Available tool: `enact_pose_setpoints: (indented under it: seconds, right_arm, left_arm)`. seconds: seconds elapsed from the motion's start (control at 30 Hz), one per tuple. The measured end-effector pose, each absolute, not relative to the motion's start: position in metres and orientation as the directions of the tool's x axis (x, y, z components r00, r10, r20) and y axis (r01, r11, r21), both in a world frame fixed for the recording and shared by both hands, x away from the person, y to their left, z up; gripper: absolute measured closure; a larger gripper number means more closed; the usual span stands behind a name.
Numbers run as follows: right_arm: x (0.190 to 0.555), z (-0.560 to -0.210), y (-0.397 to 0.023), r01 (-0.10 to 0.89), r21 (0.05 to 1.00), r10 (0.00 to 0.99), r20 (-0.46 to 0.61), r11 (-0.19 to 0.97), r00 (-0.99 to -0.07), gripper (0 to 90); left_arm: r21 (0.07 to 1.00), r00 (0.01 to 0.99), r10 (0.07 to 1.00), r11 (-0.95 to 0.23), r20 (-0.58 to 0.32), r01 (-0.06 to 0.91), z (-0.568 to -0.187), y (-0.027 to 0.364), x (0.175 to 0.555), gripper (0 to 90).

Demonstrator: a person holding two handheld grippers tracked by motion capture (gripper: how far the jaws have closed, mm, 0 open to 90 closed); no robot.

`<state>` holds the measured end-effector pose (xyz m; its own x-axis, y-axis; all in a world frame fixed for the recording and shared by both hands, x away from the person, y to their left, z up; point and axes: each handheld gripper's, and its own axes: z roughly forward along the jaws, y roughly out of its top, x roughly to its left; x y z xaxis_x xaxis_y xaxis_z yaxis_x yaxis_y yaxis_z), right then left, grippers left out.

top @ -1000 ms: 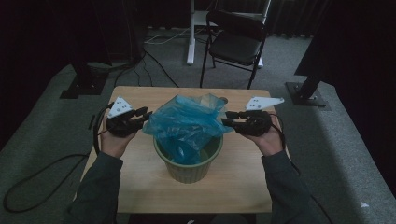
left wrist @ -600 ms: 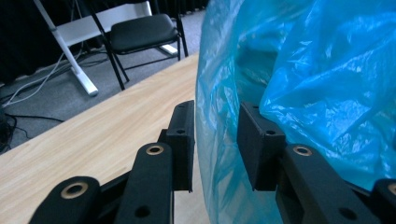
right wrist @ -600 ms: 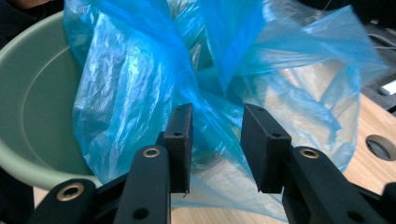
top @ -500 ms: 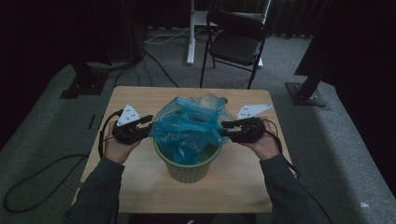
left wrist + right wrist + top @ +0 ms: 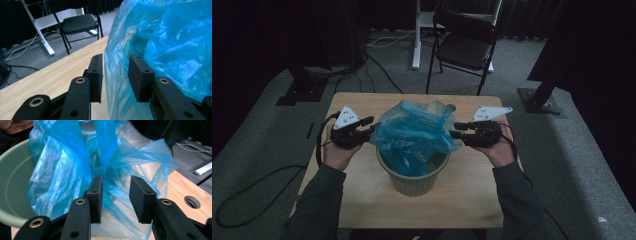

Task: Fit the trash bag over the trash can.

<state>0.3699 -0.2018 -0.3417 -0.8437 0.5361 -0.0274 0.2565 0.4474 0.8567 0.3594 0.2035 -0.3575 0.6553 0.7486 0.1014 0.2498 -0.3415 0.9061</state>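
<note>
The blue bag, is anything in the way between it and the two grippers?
No. The blue bag sits in the green bin, and its film already lies between the open jaws of the left gripper and right gripper.

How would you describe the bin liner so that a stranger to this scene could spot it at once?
Start at the wooden table in the middle of the room, then find the pale green bin standing on it. The bag is the crumpled, see-through blue plastic billowing out of that bin's mouth between the two black grippers, the one bright blue thing on the table.
</note>
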Motion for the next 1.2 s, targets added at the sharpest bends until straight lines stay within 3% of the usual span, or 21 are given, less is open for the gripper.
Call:
enact_pose_setpoints:
  seconds: [0.4, 0.77, 0.97, 1.2]
  right_arm:
    - [0.381, -0.341, -0.213, 0.279, 0.871, 0.601, -0.022, 0.404, -0.799, 62.9]
    - [0.402, -0.345, -0.210, 0.309, 0.871, 0.637, -0.005, 0.381, -0.771, 62.9]
    - [0.416, -0.349, -0.203, 0.330, 0.864, 0.651, 0.003, 0.380, -0.759, 62.9]
    - [0.436, -0.358, -0.196, 0.400, 0.844, 0.665, 0.070, 0.358, -0.743, 65.3]
  left_arm:
    - [0.901, 0.665, 0.742, -0.346, 0.090, 0.263, -0.350, 0.194, 0.382, 61.4]
    - [0.903, 0.690, 0.724, -0.309, 0.021, 0.297, -0.351, 0.188, 0.404, 62.2]
    - [0.898, 0.702, 0.712, -0.327, 0.030, 0.293, -0.351, 0.180, 0.408, 70.1]
    - [0.900, 0.697, 0.716, -0.323, 0.030, 0.294, -0.351, 0.179, 0.412, 87.4]
